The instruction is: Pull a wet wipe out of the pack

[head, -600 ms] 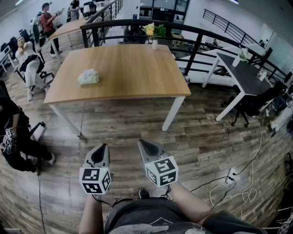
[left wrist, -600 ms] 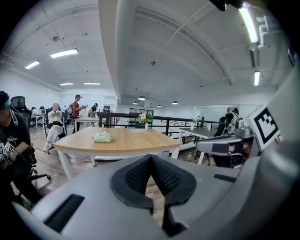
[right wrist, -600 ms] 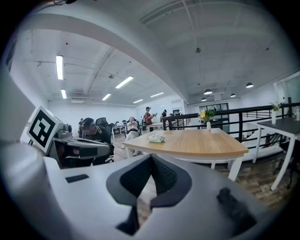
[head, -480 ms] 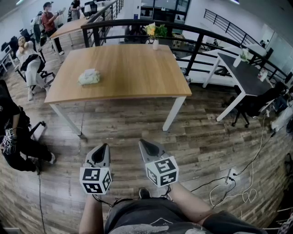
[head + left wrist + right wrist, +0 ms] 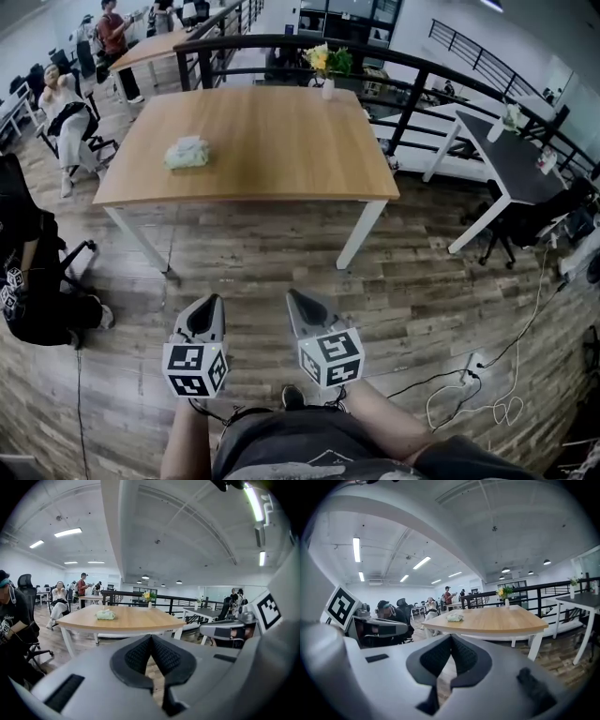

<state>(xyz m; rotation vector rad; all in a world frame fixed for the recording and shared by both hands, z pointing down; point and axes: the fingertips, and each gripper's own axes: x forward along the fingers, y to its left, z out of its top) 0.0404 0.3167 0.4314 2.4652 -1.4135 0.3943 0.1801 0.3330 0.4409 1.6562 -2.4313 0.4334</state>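
Note:
A pale green wet wipe pack (image 5: 187, 153) lies on the left part of a wooden table (image 5: 281, 141), well ahead of me. It also shows as a small green pack (image 5: 106, 615) in the left gripper view and as a small pack (image 5: 454, 617) in the right gripper view. Both grippers hang low over the wood floor, far short of the table. My left gripper (image 5: 209, 302) is shut with nothing in it, its pads (image 5: 151, 653) pressed together. My right gripper (image 5: 292, 295) is likewise shut and empty, pads (image 5: 451, 654) touching.
A vase of yellow flowers (image 5: 327, 70) stands at the table's far edge. A black railing (image 5: 422, 84) runs behind it, with a dark table (image 5: 511, 155) and chair to the right. People sit at the left (image 5: 28, 272). Cables (image 5: 469, 394) trail on the floor at the right.
The head view has shifted slightly, so the table sits a little nearer and to the right. Both grippers keep their places in the view and stay shut.

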